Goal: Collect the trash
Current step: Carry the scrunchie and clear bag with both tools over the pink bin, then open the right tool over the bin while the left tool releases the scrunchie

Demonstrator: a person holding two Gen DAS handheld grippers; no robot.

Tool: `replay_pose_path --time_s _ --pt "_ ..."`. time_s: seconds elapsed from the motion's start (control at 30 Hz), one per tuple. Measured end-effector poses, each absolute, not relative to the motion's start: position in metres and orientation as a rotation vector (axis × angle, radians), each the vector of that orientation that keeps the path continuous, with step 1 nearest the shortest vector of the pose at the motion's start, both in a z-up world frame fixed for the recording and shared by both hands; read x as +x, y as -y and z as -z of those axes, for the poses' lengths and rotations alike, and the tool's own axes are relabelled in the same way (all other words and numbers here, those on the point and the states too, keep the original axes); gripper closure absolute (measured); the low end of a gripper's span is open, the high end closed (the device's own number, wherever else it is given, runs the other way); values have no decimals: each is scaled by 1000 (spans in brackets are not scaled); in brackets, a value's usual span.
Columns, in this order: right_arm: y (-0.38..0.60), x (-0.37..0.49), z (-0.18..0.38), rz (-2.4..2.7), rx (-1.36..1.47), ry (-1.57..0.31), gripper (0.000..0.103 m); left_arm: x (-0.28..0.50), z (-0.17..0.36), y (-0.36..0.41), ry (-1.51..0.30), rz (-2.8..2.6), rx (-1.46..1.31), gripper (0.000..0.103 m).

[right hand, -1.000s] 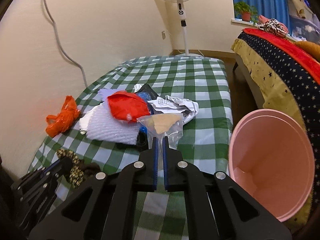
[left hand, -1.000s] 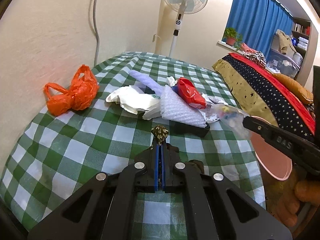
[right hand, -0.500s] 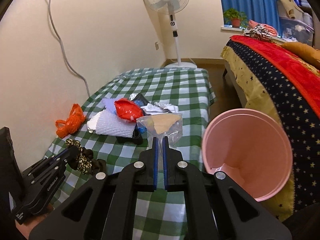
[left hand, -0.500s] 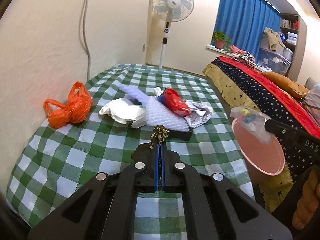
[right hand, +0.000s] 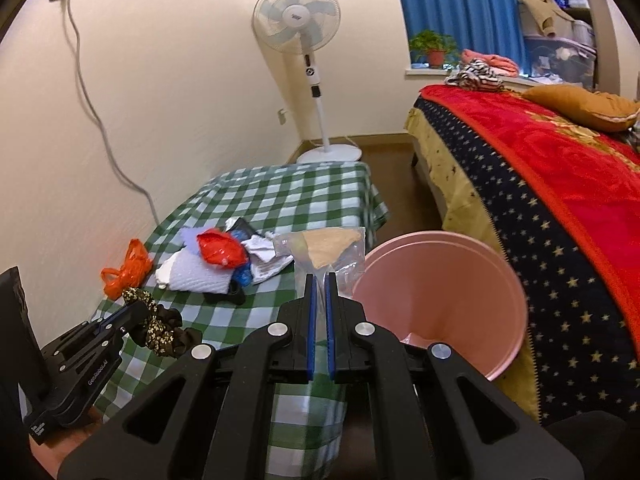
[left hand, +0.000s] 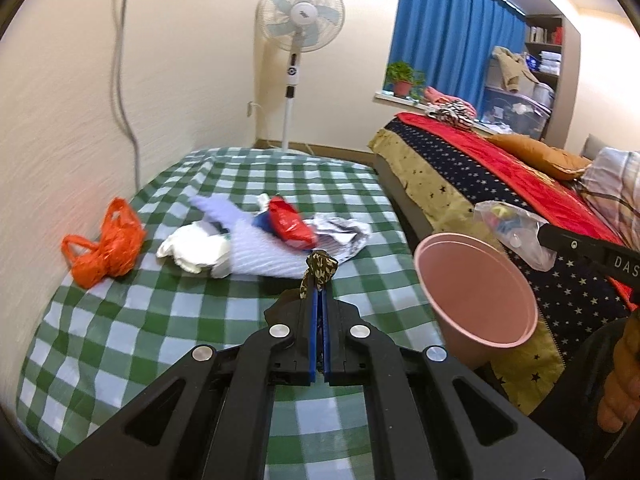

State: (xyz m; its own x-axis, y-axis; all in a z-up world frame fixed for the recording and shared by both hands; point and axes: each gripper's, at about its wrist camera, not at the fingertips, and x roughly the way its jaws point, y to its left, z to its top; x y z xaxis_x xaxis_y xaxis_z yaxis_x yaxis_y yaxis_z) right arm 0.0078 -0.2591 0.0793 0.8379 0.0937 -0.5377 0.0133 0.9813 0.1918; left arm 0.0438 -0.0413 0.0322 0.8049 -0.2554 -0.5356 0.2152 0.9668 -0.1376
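My left gripper is shut on a dark patterned scrunchie, held above the green checked table; the scrunchie also shows in the right wrist view. My right gripper is shut on a clear plastic bag, held just left of the pink bin. The bag also shows in the left wrist view, above the pink bin's far rim. A pile of trash lies on the table: white wrappers, a red bag, crumpled paper.
An orange plastic bag lies at the table's left edge by the wall. A bed with a red and starred cover stands right of the bin. A standing fan is at the back.
Both grippers have pulled back and risen from the table with their items. The right gripper's bag has moved right, from over the table to beside the bin's rim.
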Motion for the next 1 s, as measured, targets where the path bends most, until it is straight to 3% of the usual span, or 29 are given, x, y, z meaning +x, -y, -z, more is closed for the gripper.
replay_pose_path --time_s 1.0 --pt "354 57 -60 204 274 -564 99 122 -41 199 -558 577 -39 102"
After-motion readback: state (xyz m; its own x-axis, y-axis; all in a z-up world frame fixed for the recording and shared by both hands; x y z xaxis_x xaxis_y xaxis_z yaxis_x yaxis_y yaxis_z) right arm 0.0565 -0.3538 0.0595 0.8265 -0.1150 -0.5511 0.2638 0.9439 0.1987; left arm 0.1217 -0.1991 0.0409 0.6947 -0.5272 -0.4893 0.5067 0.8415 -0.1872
